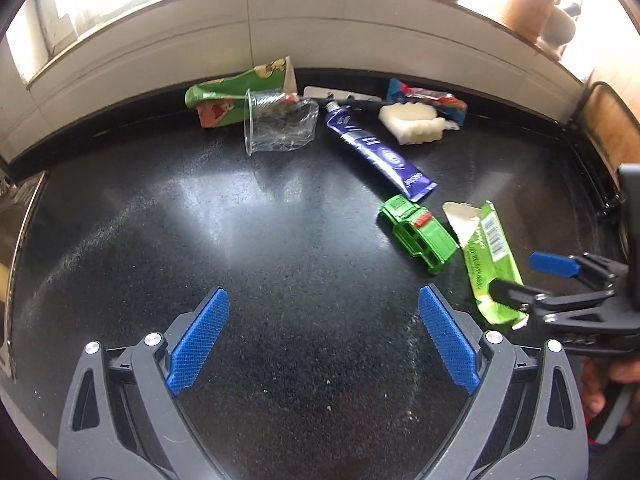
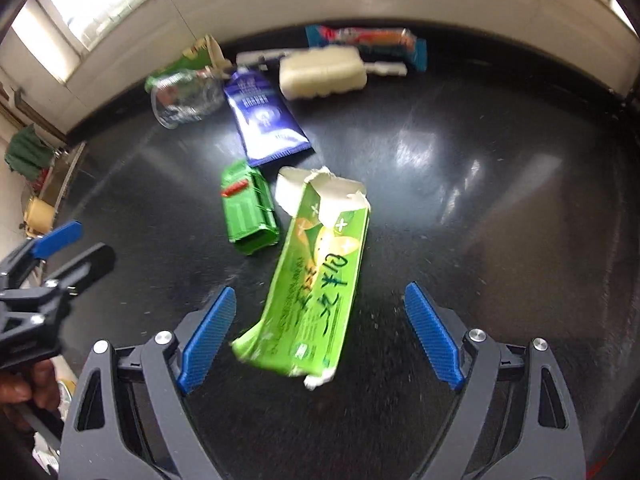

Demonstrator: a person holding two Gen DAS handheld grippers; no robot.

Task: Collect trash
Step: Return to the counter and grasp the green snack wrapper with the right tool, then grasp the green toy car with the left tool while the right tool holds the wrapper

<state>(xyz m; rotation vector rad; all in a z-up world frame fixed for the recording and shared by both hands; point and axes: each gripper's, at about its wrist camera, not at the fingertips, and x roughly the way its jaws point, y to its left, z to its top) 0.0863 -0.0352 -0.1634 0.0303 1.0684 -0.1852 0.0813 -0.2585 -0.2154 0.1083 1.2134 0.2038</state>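
Trash lies on a black counter point(image 1: 200, 220). A torn green carton point(image 2: 316, 276) lies flat between my right gripper's point(image 2: 320, 332) open fingers, not clamped; it also shows in the left wrist view point(image 1: 486, 256), where the right gripper point(image 1: 524, 276) reaches over it. Behind lie a green toy car point(image 2: 248, 212) point(image 1: 420, 234), a blue tube point(image 2: 264, 116) point(image 1: 376, 148), a clear plastic cup point(image 1: 276, 124) point(image 2: 184, 96), a green snack bag point(image 1: 236, 94) and a colourful wrapper point(image 1: 428, 100) point(image 2: 368, 42). My left gripper point(image 1: 324, 340) is open and empty over bare counter.
A white foam block point(image 1: 412, 122) point(image 2: 320, 72) and a white strip point(image 1: 340, 94) lie near the back wall. A tiled ledge point(image 1: 320, 20) runs behind. The counter's left edge point(image 1: 24, 232) drops off. A wooden board point(image 1: 608, 124) stands at right.
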